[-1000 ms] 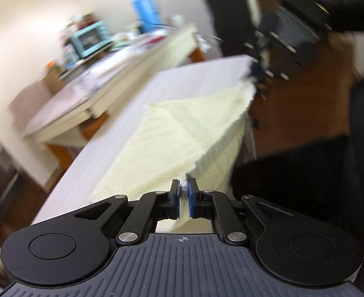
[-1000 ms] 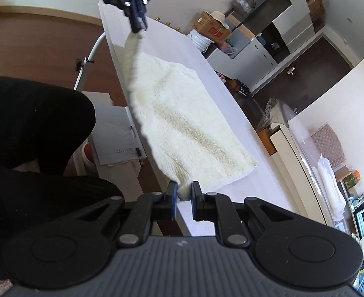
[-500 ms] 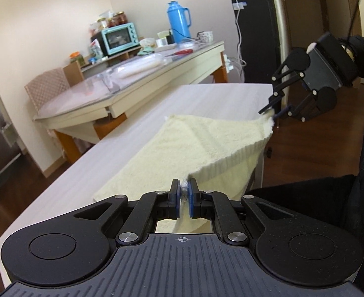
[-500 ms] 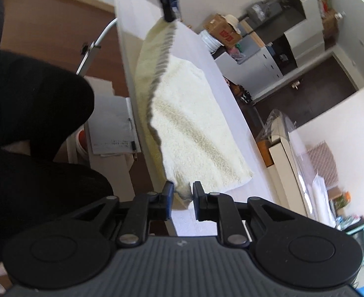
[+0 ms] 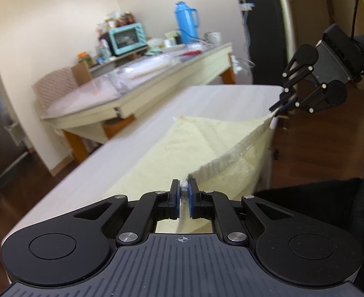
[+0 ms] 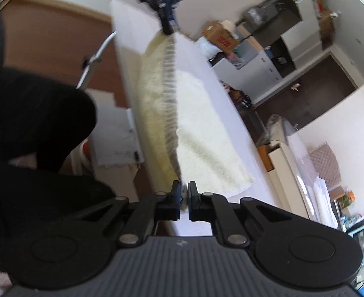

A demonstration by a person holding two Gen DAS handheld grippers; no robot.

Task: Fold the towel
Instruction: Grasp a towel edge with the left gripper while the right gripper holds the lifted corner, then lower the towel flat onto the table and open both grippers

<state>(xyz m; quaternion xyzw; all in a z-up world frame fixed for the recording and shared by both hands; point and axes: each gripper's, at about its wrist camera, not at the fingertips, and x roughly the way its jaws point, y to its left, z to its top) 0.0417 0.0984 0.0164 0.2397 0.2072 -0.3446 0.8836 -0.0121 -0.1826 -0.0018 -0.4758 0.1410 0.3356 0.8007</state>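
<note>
A pale yellow towel [image 5: 194,143] lies on the white table [image 5: 219,99], its near long edge lifted and stretched taut in the air. My left gripper [image 5: 184,185] is shut on one corner of that edge. At the other corner my right gripper [image 6: 184,188] has its jaws closing tight, cloth pressed between the pads. In the left wrist view the right gripper [image 5: 278,110] hangs at the table's far right edge. The right wrist view shows the towel [image 6: 201,128] running away to the left gripper [image 6: 168,28] at the far end of the table [image 6: 132,32].
A second table behind carries a teal oven [image 5: 126,37] and a blue flask [image 5: 185,22]; a black fridge [image 5: 266,37] stands beyond. The person's dark legs [image 6: 33,123] and a stack of papers [image 6: 115,133] are beside the table's edge, over a wooden floor.
The towel's near edge has come up off the table and pulled straight between the two grippers. The right jaws have narrowed onto their corner. The left gripper has risen a little.
</note>
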